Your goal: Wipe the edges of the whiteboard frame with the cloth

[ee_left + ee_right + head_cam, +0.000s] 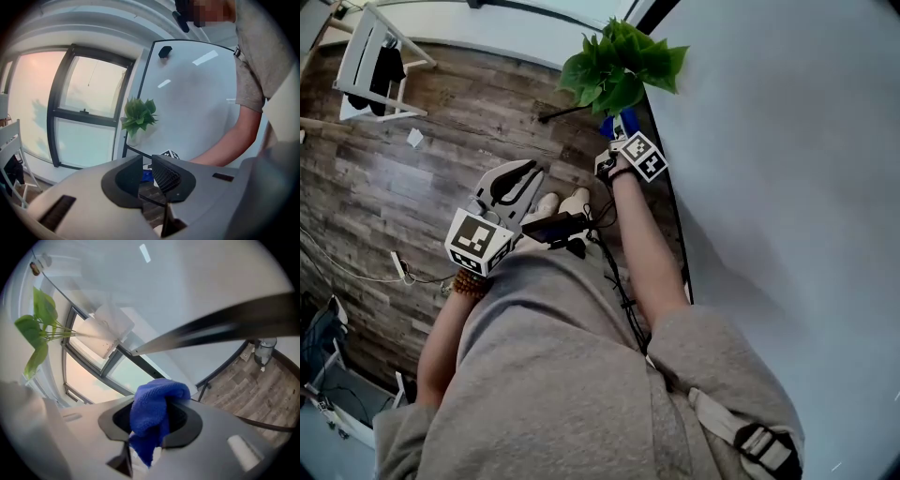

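Observation:
The whiteboard (787, 187) stands on the right, with its black frame (676, 216) running down its left edge. My right gripper (623, 131) is shut on a blue cloth (627, 123) beside the frame's lower corner, just under the plant. In the right gripper view the blue cloth (151, 412) bulges from between the jaws of my right gripper (159, 404), and the dark frame edge (225, 326) crosses close above it. My left gripper (523, 173) hangs over the floor, away from the board. Its jaws are shut on nothing (146, 163). The whiteboard (192, 93) shows beyond it.
A green plant (619, 61) sits close to the board's corner. A white chair (375, 66) stands at the far left, and cables (356, 272) lie on the wooden floor. A black eraser (165, 51) sticks to the board. A large window (79, 108) is behind.

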Action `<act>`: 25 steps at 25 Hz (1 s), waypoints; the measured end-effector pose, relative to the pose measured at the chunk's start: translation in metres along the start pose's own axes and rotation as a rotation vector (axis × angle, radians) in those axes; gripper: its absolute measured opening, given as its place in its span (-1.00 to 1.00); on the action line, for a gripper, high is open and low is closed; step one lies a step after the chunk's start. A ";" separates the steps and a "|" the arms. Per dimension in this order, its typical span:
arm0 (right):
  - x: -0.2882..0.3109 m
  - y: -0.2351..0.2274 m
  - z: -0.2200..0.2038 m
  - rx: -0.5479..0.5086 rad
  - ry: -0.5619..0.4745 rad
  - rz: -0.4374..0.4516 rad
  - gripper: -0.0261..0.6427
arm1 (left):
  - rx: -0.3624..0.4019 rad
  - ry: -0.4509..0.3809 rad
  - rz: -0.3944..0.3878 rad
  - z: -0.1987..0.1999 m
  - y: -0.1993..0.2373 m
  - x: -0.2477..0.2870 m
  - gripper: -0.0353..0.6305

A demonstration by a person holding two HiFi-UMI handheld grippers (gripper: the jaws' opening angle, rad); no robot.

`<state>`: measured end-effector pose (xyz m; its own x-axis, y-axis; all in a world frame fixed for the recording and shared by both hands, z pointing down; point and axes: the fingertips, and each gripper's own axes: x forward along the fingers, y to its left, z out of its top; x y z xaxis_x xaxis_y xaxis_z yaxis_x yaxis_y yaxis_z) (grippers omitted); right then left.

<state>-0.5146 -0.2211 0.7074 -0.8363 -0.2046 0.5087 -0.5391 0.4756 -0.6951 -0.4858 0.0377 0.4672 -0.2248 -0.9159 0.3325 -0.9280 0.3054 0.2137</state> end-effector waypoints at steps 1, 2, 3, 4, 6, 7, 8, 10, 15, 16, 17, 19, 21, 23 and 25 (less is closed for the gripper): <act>-0.010 0.005 -0.001 -0.009 -0.003 0.011 -0.54 | 0.007 -0.005 -0.020 0.002 -0.003 0.000 -0.70; -0.021 0.009 -0.002 -0.018 -0.007 0.018 -0.54 | 0.015 -0.011 -0.041 0.004 -0.007 0.000 -0.70; -0.034 0.013 -0.003 -0.027 -0.013 0.021 -0.54 | 0.024 -0.014 -0.065 0.006 -0.012 0.001 -0.70; -0.047 0.015 -0.003 -0.034 -0.023 0.020 -0.54 | 0.032 -0.013 -0.093 0.006 -0.018 0.002 -0.70; -0.074 0.016 0.002 -0.056 -0.049 0.018 -0.54 | 0.039 -0.001 -0.167 0.003 -0.032 0.013 -0.70; -0.087 0.015 0.006 -0.080 -0.059 0.014 -0.54 | 0.037 0.010 -0.210 0.000 -0.040 0.022 -0.70; -0.099 0.013 0.010 -0.115 -0.063 0.006 -0.54 | 0.037 0.026 -0.252 -0.004 -0.050 0.030 -0.70; -0.132 0.005 0.008 -0.199 -0.062 -0.020 -0.54 | 0.054 0.062 -0.335 -0.016 -0.076 0.041 -0.70; -0.234 -0.011 0.016 -0.270 -0.224 -0.084 -0.54 | 0.171 0.107 -0.588 -0.025 -0.149 0.061 -0.70; -0.253 -0.012 0.020 -0.278 -0.255 -0.094 -0.54 | 0.192 0.110 -0.629 -0.025 -0.164 0.064 -0.70; -0.270 -0.014 0.023 -0.291 -0.278 -0.105 -0.54 | 0.210 0.112 -0.667 -0.025 -0.180 0.067 -0.70; -0.304 -0.018 0.028 -0.322 -0.312 -0.135 -0.54 | 0.246 0.115 -0.738 -0.024 -0.211 0.069 -0.70; -0.341 -0.022 0.028 -0.348 -0.348 -0.171 -0.53 | 0.285 0.118 -0.804 -0.026 -0.242 0.065 -0.70; -0.381 -0.024 0.027 -0.372 -0.398 -0.194 -0.54 | 0.318 0.114 -0.848 -0.027 -0.272 0.060 -0.70; -0.423 -0.023 0.026 -0.394 -0.450 -0.214 -0.54 | 0.343 0.095 -0.875 -0.025 -0.301 0.054 -0.70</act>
<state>-0.1512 -0.1682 0.4953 -0.7205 -0.6287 0.2927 -0.6934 0.6459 -0.3194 -0.2109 -0.0972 0.4435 0.6040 -0.7539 0.2585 -0.7959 -0.5877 0.1457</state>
